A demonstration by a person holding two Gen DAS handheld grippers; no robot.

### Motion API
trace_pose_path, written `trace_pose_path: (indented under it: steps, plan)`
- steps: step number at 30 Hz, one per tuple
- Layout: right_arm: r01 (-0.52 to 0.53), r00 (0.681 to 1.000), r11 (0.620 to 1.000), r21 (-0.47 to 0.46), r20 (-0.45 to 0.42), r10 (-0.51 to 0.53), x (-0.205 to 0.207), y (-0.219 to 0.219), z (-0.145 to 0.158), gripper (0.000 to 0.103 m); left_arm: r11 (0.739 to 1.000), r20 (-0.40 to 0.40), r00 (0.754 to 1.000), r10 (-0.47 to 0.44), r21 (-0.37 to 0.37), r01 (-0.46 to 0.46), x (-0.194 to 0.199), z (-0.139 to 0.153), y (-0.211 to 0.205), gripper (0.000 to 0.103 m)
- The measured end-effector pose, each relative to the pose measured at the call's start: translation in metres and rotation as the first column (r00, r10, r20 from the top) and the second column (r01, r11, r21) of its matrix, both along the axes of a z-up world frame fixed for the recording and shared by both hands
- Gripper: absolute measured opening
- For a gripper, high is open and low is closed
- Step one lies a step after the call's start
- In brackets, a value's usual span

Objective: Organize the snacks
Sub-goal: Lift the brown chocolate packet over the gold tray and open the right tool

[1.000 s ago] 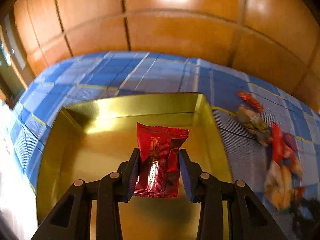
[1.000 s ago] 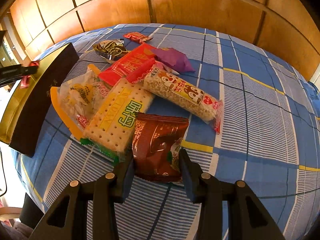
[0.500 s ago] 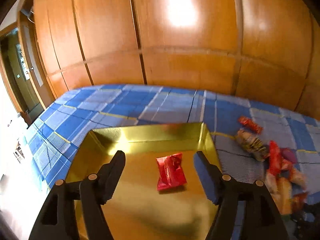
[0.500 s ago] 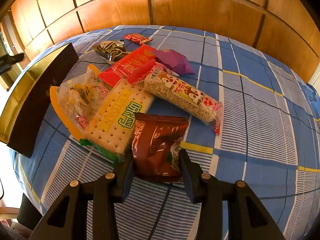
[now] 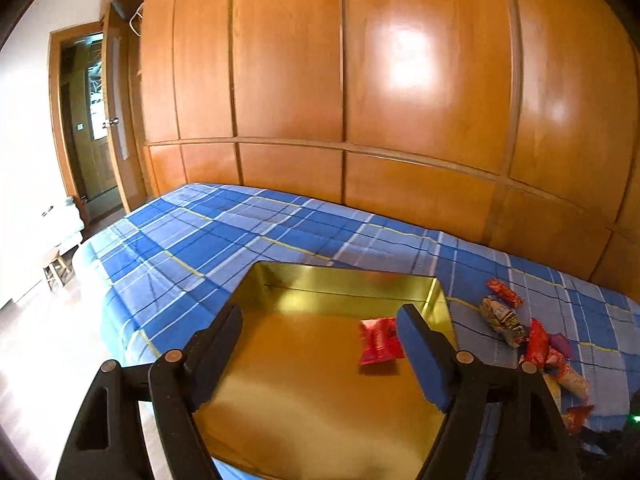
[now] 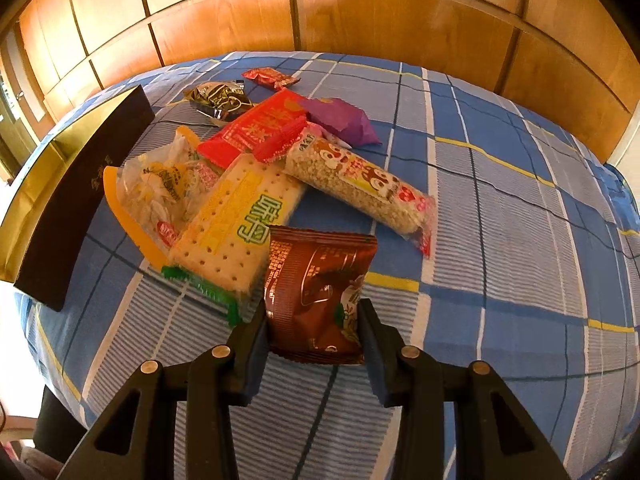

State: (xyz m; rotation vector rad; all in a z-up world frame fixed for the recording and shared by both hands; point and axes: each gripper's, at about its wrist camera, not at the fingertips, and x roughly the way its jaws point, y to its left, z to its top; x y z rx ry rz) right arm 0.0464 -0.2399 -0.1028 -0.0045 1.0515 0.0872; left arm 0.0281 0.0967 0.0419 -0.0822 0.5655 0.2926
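In the left wrist view a small red snack packet [image 5: 378, 345] lies flat inside the open gold box [image 5: 344, 280], partly hidden behind one finger. My left gripper [image 5: 320, 316] hovers above and in front of the box. Its jaws are opening and nothing is between them. In the right wrist view my right gripper [image 6: 312, 320] is shut on a brown snack packet [image 6: 316, 276] at the near edge of the snack pile, low over the blue plaid cloth [image 6: 500, 208].
The pile holds a cracker pack [image 6: 236, 220], a rice bar [image 6: 360, 184], a red pack [image 6: 260, 128], a purple packet [image 6: 340, 118], a clear bag [image 6: 160, 188] and smaller packets. The box's dark wall [image 6: 84, 196] stands left of it. Wooden panels [image 5: 400, 100] back the table.
My left gripper let go of the red packet, which now lies in the gold box. The gripper opened wide, rose and pulled back. The right gripper kept still on the brown packet.
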Motion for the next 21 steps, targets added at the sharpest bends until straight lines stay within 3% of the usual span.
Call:
trace_pose_path:
  steps: [5, 11, 17, 21]
  plan:
    - [0.046, 0.999, 0.998, 0.048, -0.013, -0.046, -0.011, -0.014, 0.008, 0.039, 1.0, -0.001, 1.0, 0.011, 0.002, -0.011, -0.011, -0.003, 0.009, 0.08]
    - [0.047, 0.997, 0.994, 0.098, 0.057, -0.053, -0.019, -0.016, 0.043, 0.039, 1.0, -0.022, 1.0, -0.006, -0.011, 0.005, -0.015, -0.012, 0.012, 0.08]
    - [-0.143, 0.986, 0.977, 0.158, 0.103, 0.128, -0.007, 0.039, 0.073, 0.039, 0.999, -0.065, 0.997, -0.044, -0.02, 0.042, -0.016, -0.026, 0.004, 0.08]
    - [-0.298, 0.954, 0.936, 0.185, 0.095, 0.285, 0.011, 0.102, 0.08, 0.039, 0.998, -0.091, 0.994, -0.057, -0.033, 0.055, -0.018, -0.036, 0.004, 0.085]
